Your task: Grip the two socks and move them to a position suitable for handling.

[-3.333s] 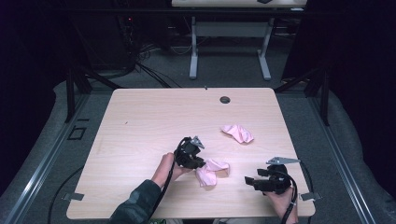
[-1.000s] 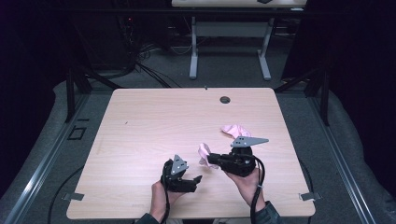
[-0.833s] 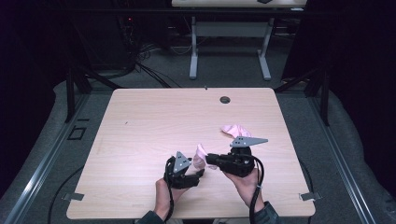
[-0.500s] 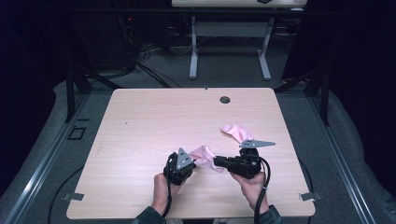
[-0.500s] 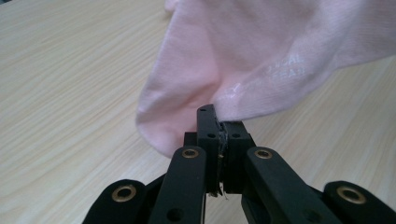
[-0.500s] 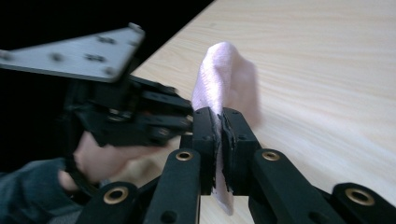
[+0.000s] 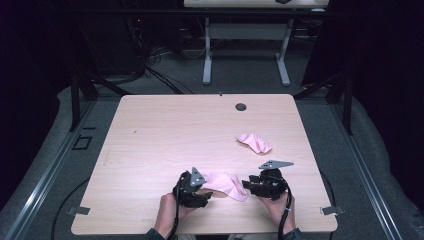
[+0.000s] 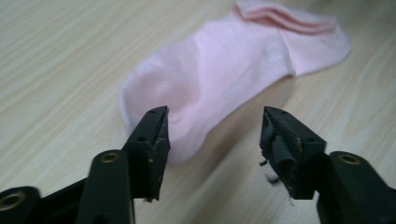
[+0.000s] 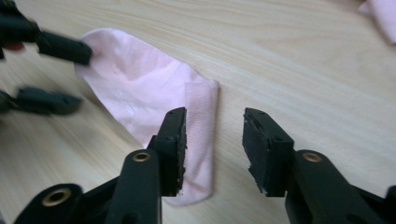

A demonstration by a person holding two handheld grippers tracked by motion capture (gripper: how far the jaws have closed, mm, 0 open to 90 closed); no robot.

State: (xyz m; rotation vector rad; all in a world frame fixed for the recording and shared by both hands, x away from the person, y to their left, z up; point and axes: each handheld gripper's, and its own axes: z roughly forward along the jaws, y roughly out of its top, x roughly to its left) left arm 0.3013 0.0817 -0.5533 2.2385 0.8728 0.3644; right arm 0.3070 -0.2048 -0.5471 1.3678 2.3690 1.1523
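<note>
Sock: pink sock (image 7: 223, 183) flat on table (image 7: 165, 135) (between both grippers)
Left gripper (image 8: 212, 135): just opened, holding nothing
Right gripper (image 9: 214, 135): just opened, cuff released

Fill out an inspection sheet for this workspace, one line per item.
Surface: light wooden table, with a round grommet hole near the far edge.
Job's things: flat pink sock between the grippers; second pink sock, crumpled, farther right.
Clutter: nothing seen.
Grippers: left gripper open, jaws just opened, toe end ahead of them; right gripper open, jaws just opened, cuff beside its left jaw.
Cables: black cable trailing from the right gripper; floor cables beyond.
Surroundings: dark room, grey floor, another table's legs.
</note>
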